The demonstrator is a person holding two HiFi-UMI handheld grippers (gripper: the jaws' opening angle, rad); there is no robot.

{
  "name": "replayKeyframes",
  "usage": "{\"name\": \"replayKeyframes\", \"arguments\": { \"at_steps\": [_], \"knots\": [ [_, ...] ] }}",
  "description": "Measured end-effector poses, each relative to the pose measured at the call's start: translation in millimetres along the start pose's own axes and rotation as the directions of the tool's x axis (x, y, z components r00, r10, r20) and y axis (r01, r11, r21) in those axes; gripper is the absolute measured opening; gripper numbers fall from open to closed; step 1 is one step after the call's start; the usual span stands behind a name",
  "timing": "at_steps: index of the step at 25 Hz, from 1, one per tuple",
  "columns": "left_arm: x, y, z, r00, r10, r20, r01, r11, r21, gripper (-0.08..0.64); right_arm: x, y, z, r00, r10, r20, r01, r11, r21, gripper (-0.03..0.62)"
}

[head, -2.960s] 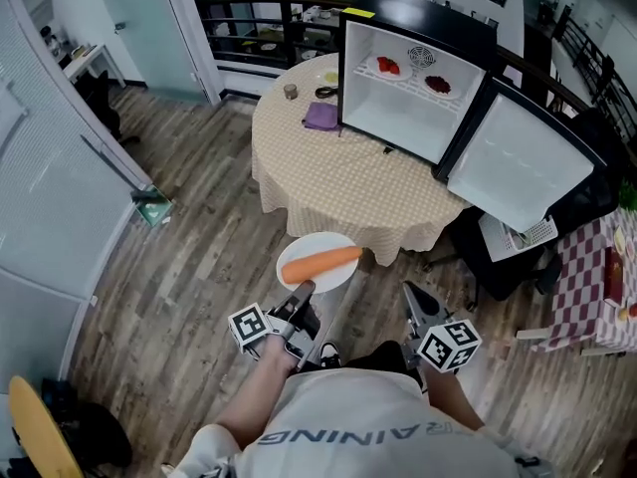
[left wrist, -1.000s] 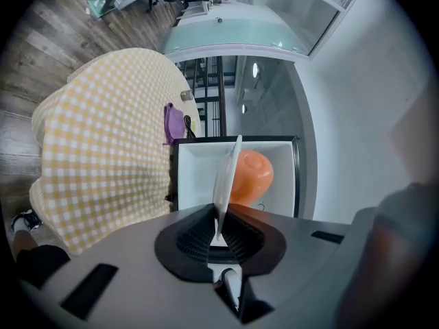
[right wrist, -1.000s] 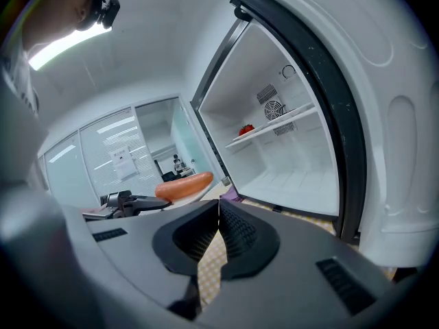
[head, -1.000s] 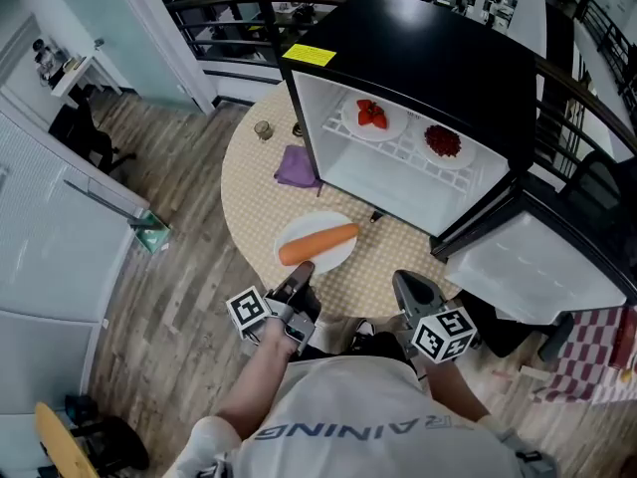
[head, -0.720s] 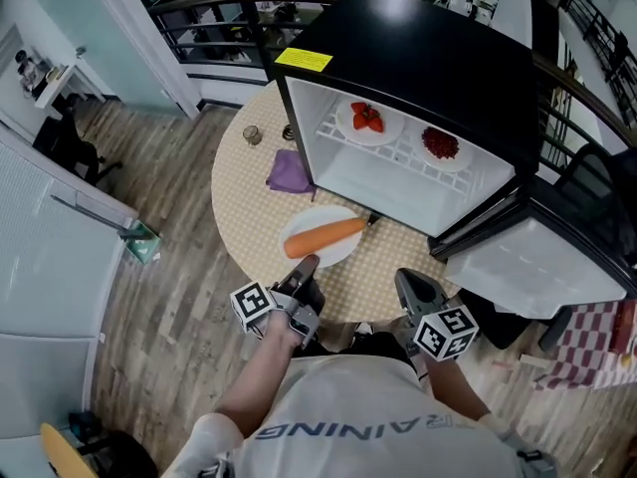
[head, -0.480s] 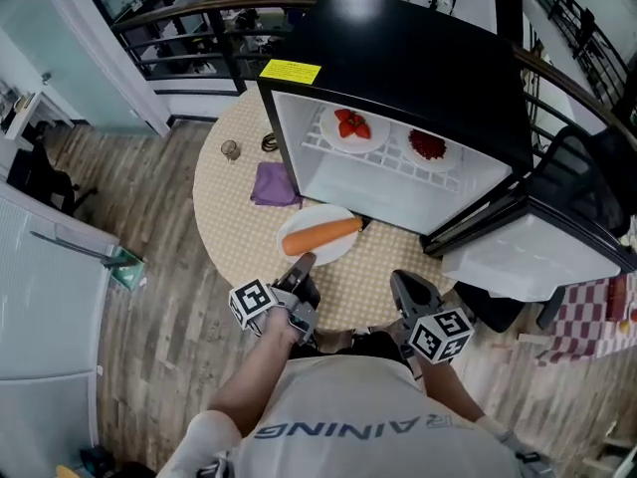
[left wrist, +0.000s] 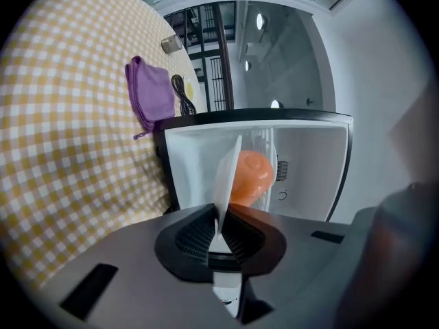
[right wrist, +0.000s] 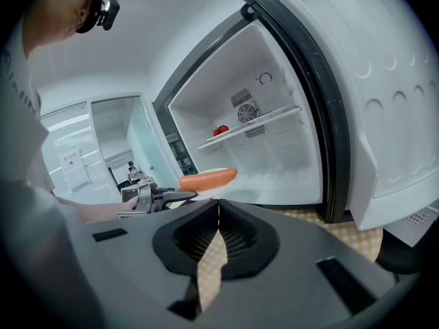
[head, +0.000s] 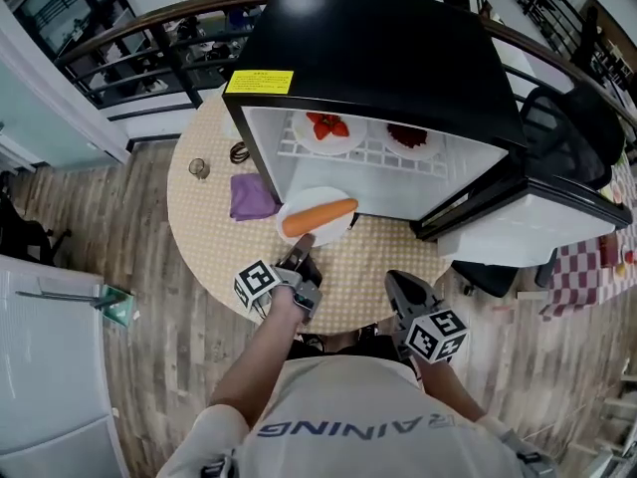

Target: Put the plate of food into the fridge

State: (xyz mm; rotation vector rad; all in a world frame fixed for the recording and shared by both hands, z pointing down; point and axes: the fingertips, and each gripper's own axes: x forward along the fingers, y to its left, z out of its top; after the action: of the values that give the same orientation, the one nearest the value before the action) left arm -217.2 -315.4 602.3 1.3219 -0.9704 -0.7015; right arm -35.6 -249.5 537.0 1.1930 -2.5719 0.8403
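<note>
Left gripper (head: 302, 243): fingers clenched on the near rim of the round white plate (head: 332, 231).
Plate load: one orange carrot (head: 318, 217).
Plate position: held level at the open black fridge (head: 378, 58), below its wire shelf (head: 370, 156), above the yellow-checked worktop (head: 204, 229).
Right gripper (head: 402, 287): fingers closed together, holding nothing.

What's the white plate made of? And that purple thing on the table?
The plate looks like smooth white plastic or ceramic: its edge is thin and a bit shiny, so I can't tell which. The purple cloth looks like soft, matte fabric, because it lies rumpled with folds.
</note>
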Motion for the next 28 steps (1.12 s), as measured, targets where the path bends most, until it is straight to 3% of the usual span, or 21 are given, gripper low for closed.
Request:
{"name": "replayKeyframes", "arguments": {
  "at_steps": [9, 15, 28],
  "knots": [
    [62.3, 18.0, 21.7, 0.998, 0.039, 0.045, -0.039, 0.999, -0.017, 0.031, -7.1, -11.3, 0.0, 0.999, -0.040, 0.002, 0.040, 0.999, 0.009, 0.023],
    [92.5, 31.9, 33.3, 0.993, 0.054, 0.103, -0.044, 0.994, -0.105, 0.031, -18.0, -23.8, -4.8, 0.998, -0.069, -0.007, 0.069, 0.997, 0.030, 0.023],
    [127.9, 44.0, 49.0, 0.980, 0.102, 0.173, -0.077, 0.987, -0.144, 0.032, -20.4, -31.8, -7.4, 0.997, -0.077, -0.016, 0.077, 0.996, 0.052, 0.023]
  ]
}}
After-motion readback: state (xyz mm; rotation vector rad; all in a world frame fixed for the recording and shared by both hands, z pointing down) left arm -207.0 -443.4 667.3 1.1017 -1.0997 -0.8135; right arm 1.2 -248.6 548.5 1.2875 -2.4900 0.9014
